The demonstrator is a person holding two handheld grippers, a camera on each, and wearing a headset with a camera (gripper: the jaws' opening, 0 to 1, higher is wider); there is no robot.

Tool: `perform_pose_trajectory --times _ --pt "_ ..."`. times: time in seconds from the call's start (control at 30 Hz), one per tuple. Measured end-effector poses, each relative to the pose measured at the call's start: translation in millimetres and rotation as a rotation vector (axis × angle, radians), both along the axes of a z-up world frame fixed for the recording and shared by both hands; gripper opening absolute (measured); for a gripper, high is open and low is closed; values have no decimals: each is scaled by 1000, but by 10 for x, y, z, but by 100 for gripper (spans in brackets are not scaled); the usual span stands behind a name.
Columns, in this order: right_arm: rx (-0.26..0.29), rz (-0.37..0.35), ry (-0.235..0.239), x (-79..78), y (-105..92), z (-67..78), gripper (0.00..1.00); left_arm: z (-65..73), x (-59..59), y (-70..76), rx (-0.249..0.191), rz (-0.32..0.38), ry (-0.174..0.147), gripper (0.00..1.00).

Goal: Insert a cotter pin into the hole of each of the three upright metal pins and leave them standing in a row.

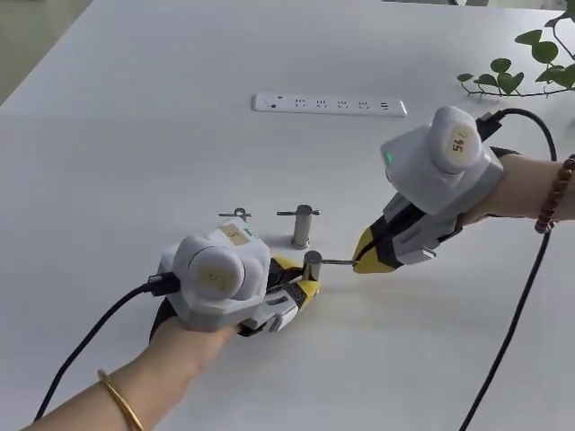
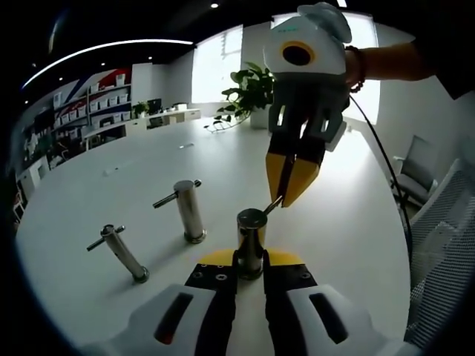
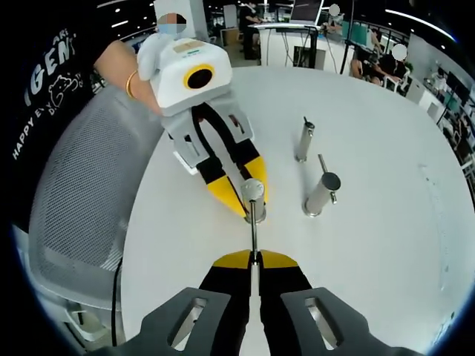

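The white table carries a power strip toward its far edge, with the work well in from every edge. The left gripper has its jaws closed around the lower shaft of the nearest metal pin, which stands upright. The right gripper has its jaws pinched tight on a cotter pin, whose tip meets that pin just below its head; whether it sits in the hole cannot be told. Beyond, toward the far edge, stand a second metal pin and a thinner metal pin, each with a cotter pin through its top.
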State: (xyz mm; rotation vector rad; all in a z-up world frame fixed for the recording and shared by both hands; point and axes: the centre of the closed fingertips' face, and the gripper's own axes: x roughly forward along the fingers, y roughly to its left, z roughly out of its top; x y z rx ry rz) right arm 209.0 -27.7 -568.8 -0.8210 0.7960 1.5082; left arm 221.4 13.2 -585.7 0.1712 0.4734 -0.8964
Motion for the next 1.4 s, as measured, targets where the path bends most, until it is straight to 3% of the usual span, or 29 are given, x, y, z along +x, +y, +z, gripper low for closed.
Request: perform_pose_trajectory --times 0.67,0.73,0.83,1.4 --pt "10 43 -59 91 25 57 0 -37 -2 7 18 -34 13 11" --pt "36 52 -51 65 60 95 0 -36 0 6 20 -34 12 11" --pt "32 78 -74 51 78 114 0 -35 -2 4 22 -35 12 11" --pt "58 88 -65 33 156 114 0 -32 4 -4 27 -43 11 11"
